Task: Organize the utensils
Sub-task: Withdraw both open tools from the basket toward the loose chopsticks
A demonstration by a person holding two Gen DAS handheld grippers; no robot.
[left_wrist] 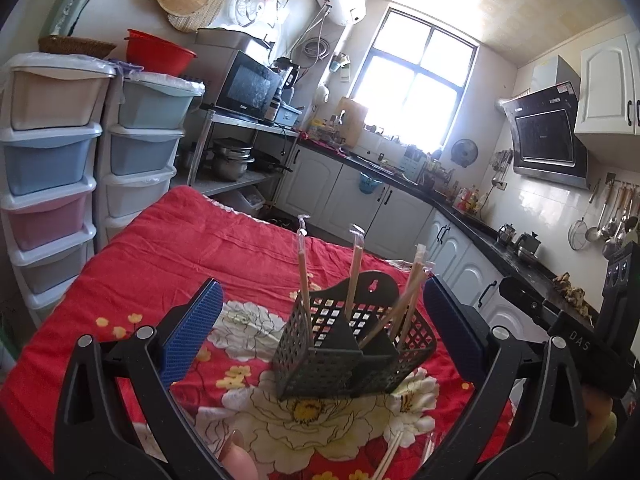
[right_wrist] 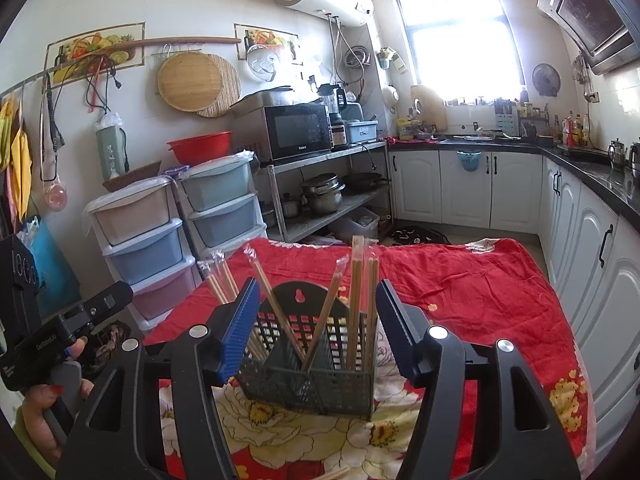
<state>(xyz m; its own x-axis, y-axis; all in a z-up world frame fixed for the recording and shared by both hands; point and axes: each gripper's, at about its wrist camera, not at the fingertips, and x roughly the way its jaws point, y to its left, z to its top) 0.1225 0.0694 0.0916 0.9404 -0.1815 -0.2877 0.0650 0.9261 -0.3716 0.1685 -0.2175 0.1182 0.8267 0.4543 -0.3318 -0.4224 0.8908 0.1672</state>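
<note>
A black perforated utensil caddy (left_wrist: pixel 352 348) with compartments stands on the red floral cloth (left_wrist: pixel 168 256). Several wrapped chopstick pairs (left_wrist: pixel 354 268) stand upright or leaning in it. My left gripper (left_wrist: pixel 320 320) is open and empty, its blue pads on either side of the caddy, a little in front of it. In the right wrist view the same caddy (right_wrist: pixel 312 364) holds the chopsticks (right_wrist: pixel 362 292), and my right gripper (right_wrist: pixel 314 320) is open and empty around it. More wrapped chopsticks (left_wrist: pixel 390 456) lie on the cloth near the left gripper's base.
Stacked plastic drawer units (left_wrist: pixel 52 168) stand to the left of the table. A metal shelf with a microwave (right_wrist: pixel 298 130) and pots is behind. White cabinets and a dark counter (left_wrist: pixel 480 232) run along the right. The other hand-held gripper (right_wrist: pixel 60 332) shows at the left edge.
</note>
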